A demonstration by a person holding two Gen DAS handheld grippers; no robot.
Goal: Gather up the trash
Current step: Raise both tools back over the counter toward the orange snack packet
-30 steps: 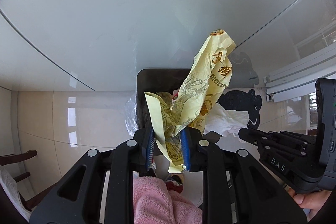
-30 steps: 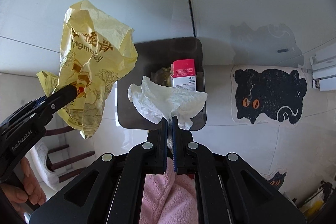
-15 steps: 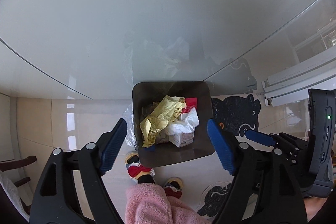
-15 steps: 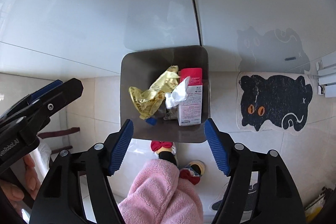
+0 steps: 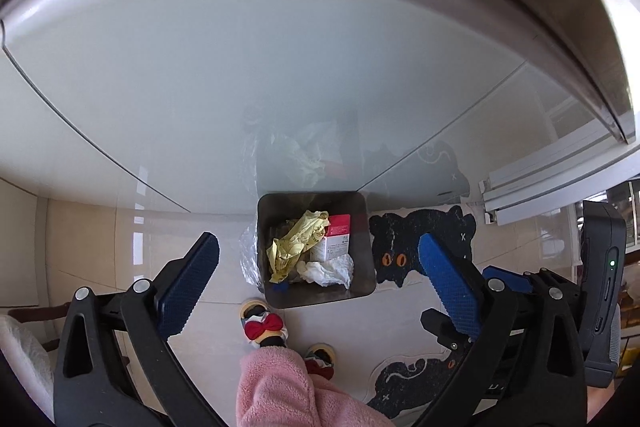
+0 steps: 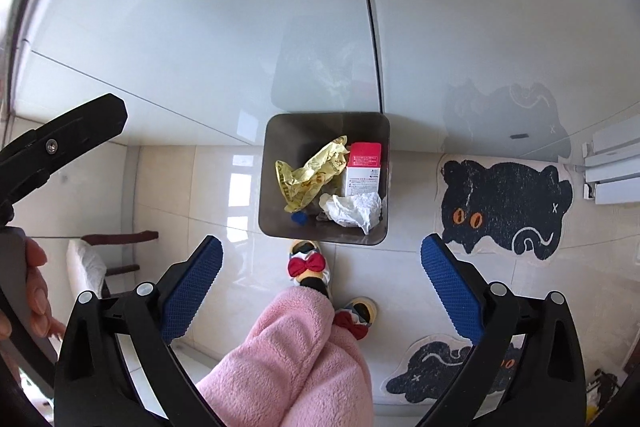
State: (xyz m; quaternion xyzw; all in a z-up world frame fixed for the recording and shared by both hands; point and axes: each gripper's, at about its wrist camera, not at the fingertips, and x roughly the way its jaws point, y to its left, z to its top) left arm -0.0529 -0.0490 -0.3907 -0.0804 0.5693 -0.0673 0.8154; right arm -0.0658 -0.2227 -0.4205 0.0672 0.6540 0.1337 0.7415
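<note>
A dark square trash bin (image 5: 366, 223) (image 6: 272, 163) stands on the tiled floor against a white cabinet front. Inside lie a crumpled yellow wrapper (image 5: 298, 245) (image 6: 312, 175), a red and white carton (image 5: 336, 239) (image 6: 363, 169) and a crumpled white tissue (image 5: 328, 270) (image 6: 354, 211). My left gripper (image 5: 318, 255) is open and empty, high above the bin. My right gripper (image 6: 322, 259) is open and empty, also high above the bin's near side. The left gripper's black finger shows in the right wrist view (image 6: 68, 135).
A black cat-shaped mat (image 5: 416, 247) (image 6: 504, 203) lies right of the bin. The person's slippered feet (image 5: 266, 323) (image 6: 308, 263) and pink-trousered leg (image 6: 296, 359) stand just in front of it. A second small cat mat (image 6: 436, 367) lies nearer. A wooden chair (image 6: 116, 243) is at left.
Both grippers opened and dropped the yellow wrapper and the white tissue into the bin, then rose well above it. The tissue settled at the bin's near side.
</note>
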